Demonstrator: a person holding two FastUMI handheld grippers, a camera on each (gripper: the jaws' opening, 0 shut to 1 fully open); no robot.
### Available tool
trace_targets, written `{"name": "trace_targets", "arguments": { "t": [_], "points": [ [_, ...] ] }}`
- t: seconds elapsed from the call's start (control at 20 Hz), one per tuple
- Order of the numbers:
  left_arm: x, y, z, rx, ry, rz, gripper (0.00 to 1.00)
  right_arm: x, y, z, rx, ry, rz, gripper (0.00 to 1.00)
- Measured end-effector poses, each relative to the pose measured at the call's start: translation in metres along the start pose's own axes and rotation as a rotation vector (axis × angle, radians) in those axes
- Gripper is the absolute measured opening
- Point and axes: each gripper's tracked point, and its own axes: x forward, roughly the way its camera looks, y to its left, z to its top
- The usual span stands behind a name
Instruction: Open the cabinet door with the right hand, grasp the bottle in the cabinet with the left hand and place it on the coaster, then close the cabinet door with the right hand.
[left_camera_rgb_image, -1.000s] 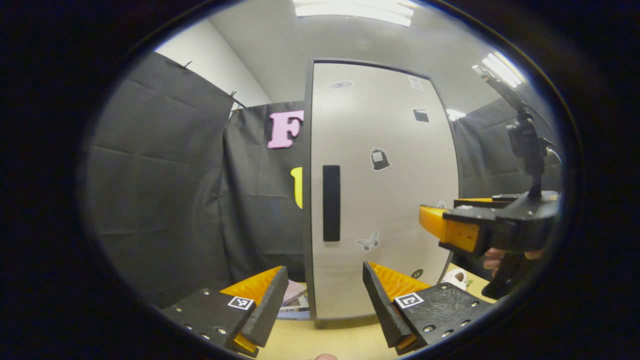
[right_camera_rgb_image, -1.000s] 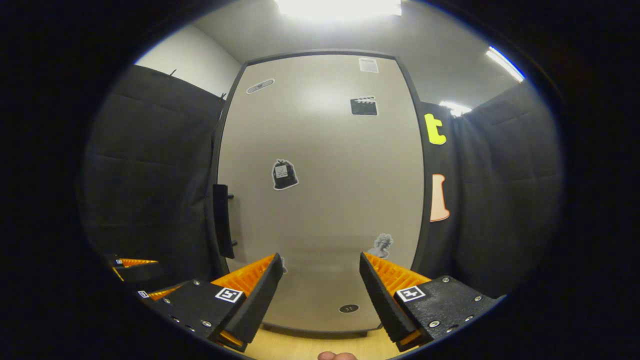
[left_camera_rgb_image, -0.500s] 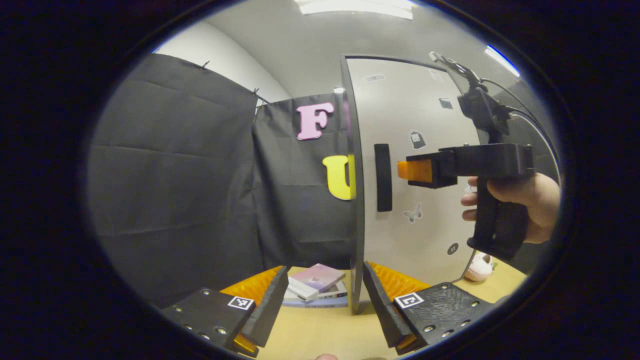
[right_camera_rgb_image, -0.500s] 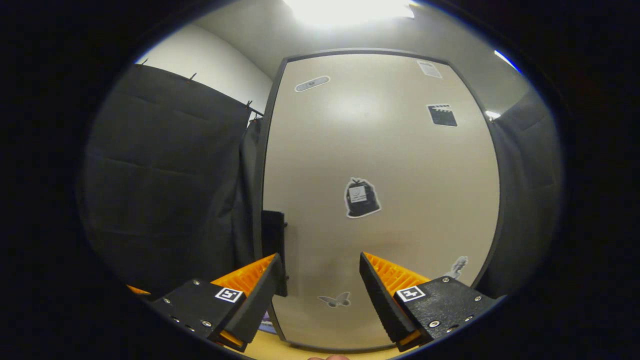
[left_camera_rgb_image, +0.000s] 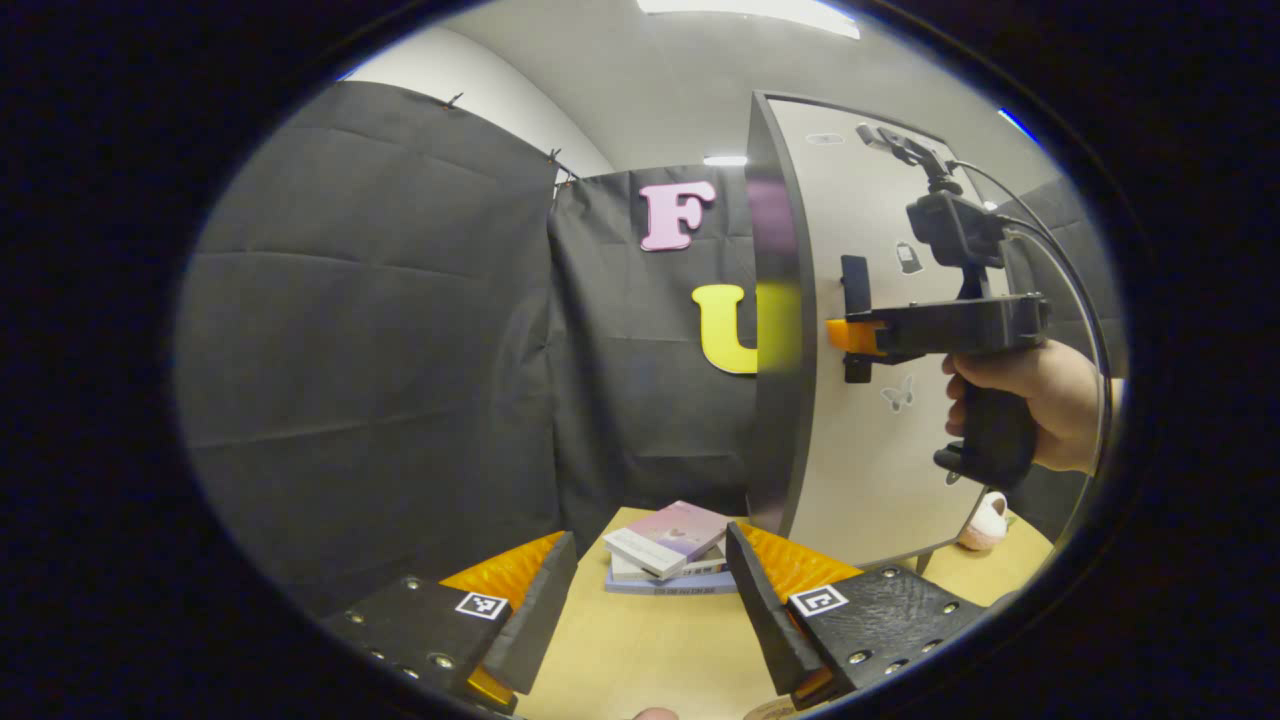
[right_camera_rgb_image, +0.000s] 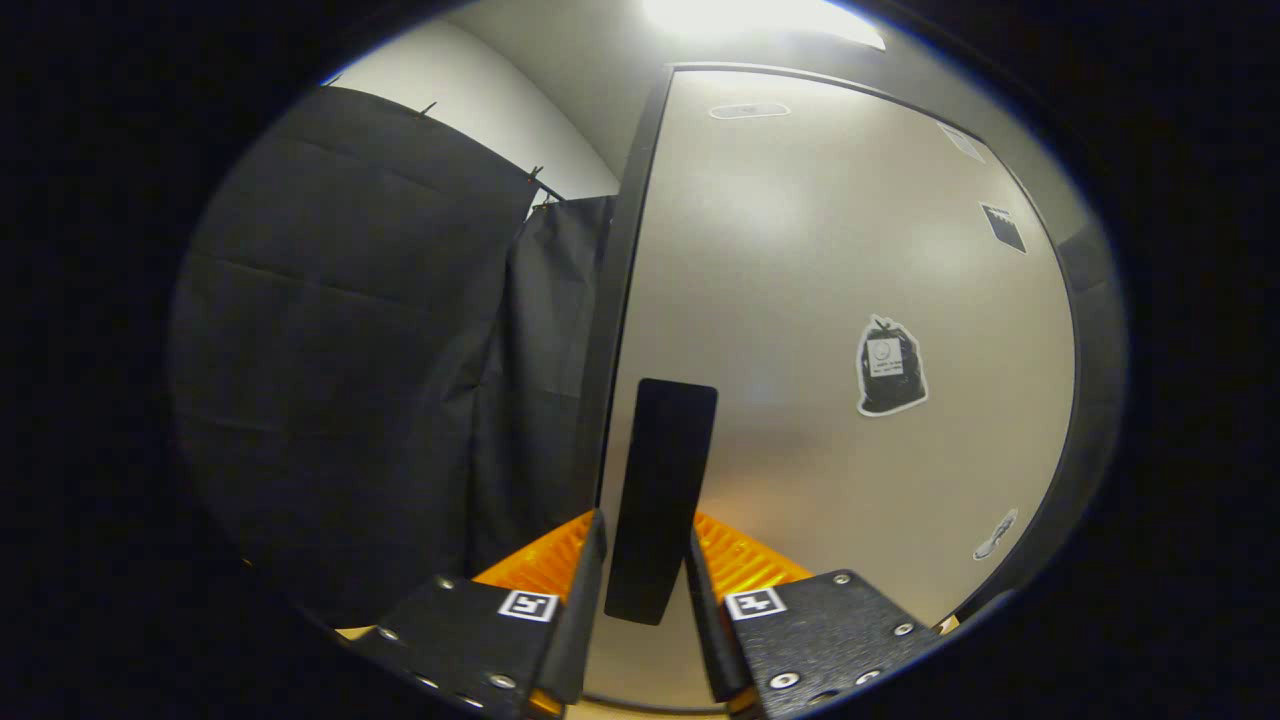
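Two grippers on the go right now. The right gripper (right_camera_rgb_image: 640, 590) has its fingers on either side of the dark vertical handle (right_camera_rgb_image: 660, 500) of the cabinet door (right_camera_rgb_image: 800, 300), closed in tight so it looks pinched on it, though I can't quite make out actual contact on both sides. From the left gripper view you can see that same right gripper (left_camera_rgb_image: 850, 337) held by a hand (left_camera_rgb_image: 1040, 400), with its tip right at the handle (left_camera_rgb_image: 855, 300). The door (left_camera_rgb_image: 860, 450) shows nearly edge-on there, and it has a few small stickers on its pale face, including a butterfly (left_camera_rgb_image: 898, 394).

The left gripper (left_camera_rgb_image: 650, 600) is spread wide, holding nothing, hovering low over the wooden counter (left_camera_rgb_image: 640, 650). Just past it there's a small stack of books (left_camera_rgb_image: 665, 548) lying on the counter, beside the door's dark edge. Off to the right near the cabinet's foot sits a little pale rounded thing (left_camera_rgb_image: 985, 520), can't tell what it is. No way to see into the cabinet from either angle, so I can't say where the bottle sits.
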Motion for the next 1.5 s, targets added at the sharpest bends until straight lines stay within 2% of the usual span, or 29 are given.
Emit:
{"name": "trace_targets", "arguments": {
  "t": [0.05, 0.2, 0.35, 0.45, 0.55, 0.6, 0.65, 1.0, 1.15, 1.2, 1.25, 1.3, 1.4, 1.45, 1.5],
  "points": [
    [0.002, 0.005, -0.002, -0.007, 0.001, -0.001, 0.87, -0.011, -0.001, -0.002, 0.033, 0.014, 0.006, 0.36],
    [0.006, 0.019, -0.006, -0.011, -0.011, 0.000, 0.86, -0.013, 0.002, -0.003, 0.101, 0.064, 0.057, 0.30],
    [0.011, 0.027, 0.009, 0.086, -0.076, -0.005, 0.86, -0.019, 0.002, -0.003, 0.106, 0.079, 0.096, 0.23],
    [0.011, 0.011, 0.013, 0.084, -0.081, -0.053, 0.86, -0.030, 0.004, -0.002, 0.089, 0.100, 0.127, 0.23],
    [0.014, 0.006, 0.016, 0.071, -0.092, -0.066, 0.86, -0.043, 0.008, 0.001, 0.094, 0.112, 0.176, 0.23],
    [0.013, 0.005, 0.021, 0.072, -0.100, -0.061, 0.86, -0.049, 0.009, 0.004, 0.096, 0.113, 0.200, 0.23],
    [0.010, 0.005, 0.025, 0.081, -0.105, -0.048, 0.86, -0.058, 0.009, 0.007, 0.094, 0.113, 0.224, 0.18],
    [-0.035, -0.019, 0.032, 0.090, -0.095, -0.008, 0.86, -0.089, 0.006, 0.010, 0.107, 0.132, 0.331, 0.19],
    [-0.054, -0.035, 0.035, 0.105, -0.090, -0.006, 0.86, -0.101, 0.001, 0.011, 0.107, 0.138, 0.357, 0.19],
    [-0.061, -0.042, 0.034, 0.105, -0.088, -0.009, 0.93, -0.105, -0.001, 0.012, 0.108, 0.141, 0.364, 0.19],
    [-0.066, -0.048, 0.035, 0.105, -0.081, -0.012, 0.93, -0.110, -0.002, 0.012, 0.113, 0.145, 0.369, 0.19],
    [-0.071, -0.055, 0.033, 0.102, -0.077, -0.017, 0.86, -0.114, -0.005, 0.013, 0.118, 0.150, 0.370, 0.18],
    [-0.082, -0.069, 0.033, 0.094, -0.065, -0.030, 0.86, -0.119, -0.010, 0.011, 0.115, 0.153, 0.368, 0.19],
    [-0.084, -0.076, 0.033, 0.092, -0.062, -0.035, 0.93, -0.121, -0.014, 0.010, 0.116, 0.156, 0.364, 0.19],
    [-0.085, -0.081, 0.032, 0.092, -0.057, -0.040, 0.93, -0.124, -0.017, 0.010, 0.122, 0.159, 0.359, 0.19]
  ]
}}
